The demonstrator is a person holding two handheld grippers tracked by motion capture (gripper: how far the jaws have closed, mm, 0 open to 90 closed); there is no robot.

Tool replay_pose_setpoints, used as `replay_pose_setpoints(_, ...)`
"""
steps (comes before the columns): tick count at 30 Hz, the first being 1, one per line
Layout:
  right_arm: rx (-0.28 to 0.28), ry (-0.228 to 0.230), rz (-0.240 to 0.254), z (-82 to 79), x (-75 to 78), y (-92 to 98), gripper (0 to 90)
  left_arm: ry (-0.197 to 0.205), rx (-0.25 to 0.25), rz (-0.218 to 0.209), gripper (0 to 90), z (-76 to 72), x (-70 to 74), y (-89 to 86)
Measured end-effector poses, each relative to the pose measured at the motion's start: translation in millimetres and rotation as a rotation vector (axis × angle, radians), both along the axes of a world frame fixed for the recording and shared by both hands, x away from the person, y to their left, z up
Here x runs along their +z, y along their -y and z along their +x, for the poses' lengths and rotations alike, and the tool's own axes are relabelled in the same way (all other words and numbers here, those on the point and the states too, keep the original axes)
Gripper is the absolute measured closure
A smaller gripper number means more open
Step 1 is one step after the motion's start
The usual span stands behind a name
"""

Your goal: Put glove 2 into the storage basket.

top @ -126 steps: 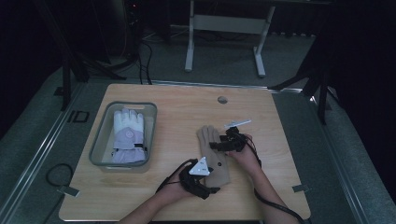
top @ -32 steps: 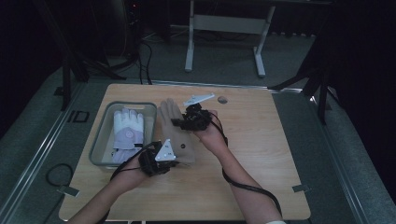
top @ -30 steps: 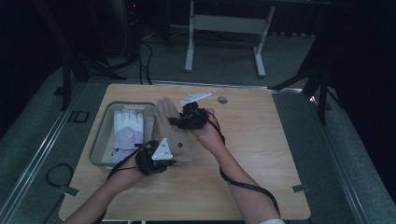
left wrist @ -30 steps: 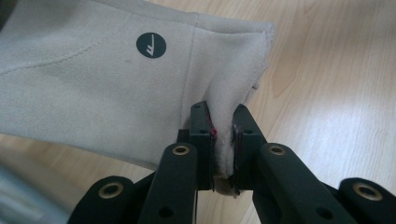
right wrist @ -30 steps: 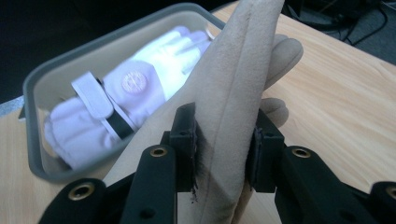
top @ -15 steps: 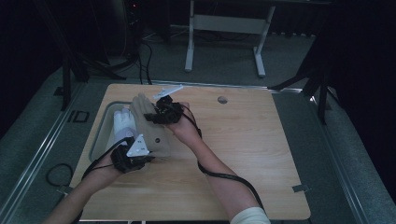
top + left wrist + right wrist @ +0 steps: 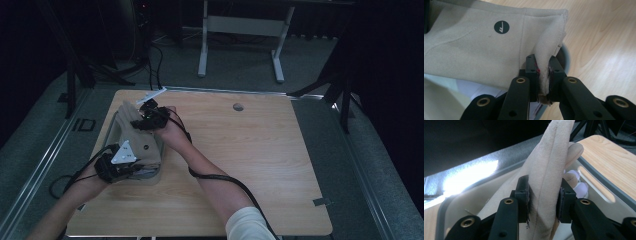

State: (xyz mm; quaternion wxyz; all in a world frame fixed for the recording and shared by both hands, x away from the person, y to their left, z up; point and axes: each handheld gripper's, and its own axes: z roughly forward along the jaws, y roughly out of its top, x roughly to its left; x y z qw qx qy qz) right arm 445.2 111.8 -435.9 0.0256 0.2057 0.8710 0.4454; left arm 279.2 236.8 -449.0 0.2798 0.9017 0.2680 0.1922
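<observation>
Wooden worktop (image 7: 260, 165) carries one grey tray (image 7: 156, 172) at its left side. One beige glove (image 7: 140, 137) hangs over that tray, held off the surface by both grippers. Its long axis runs from the near edge toward the far edge, fingertips pointing away from the person. One left gripper (image 7: 543, 75) has its fingers clamped on the cuff end nearest the person. One right gripper (image 7: 543, 200) has its fingers pinching the far end. White gloves (image 7: 580, 187) lie in the tray beneath.
</observation>
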Motion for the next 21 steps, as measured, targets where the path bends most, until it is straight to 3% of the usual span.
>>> replay_pose_setpoints(9,0.016,-0.007,-0.032,8.1,-14.9,-23.7,68.1,-0.026,0.030,0.027,82.3,3.8,-7.0,-12.2)
replay_pose_setpoints(12,0.020,-0.027,-0.051,10.4,-29.4,-30.1,67.9,-0.046,0.032,0.019,82.3,4.9,-10.8,-17.0)
replay_pose_setpoints(16,-0.001,-0.057,-0.065,14.0,-41.8,-29.0,67.3,-0.070,0.037,0.007,82.2,8.9,-18.8,-18.7)
replay_pose_setpoints(21,-0.005,-0.047,-0.088,15.8,-48.6,-28.2,66.3,-0.089,0.037,0.007,82.2,13.5,-24.0,-16.8)
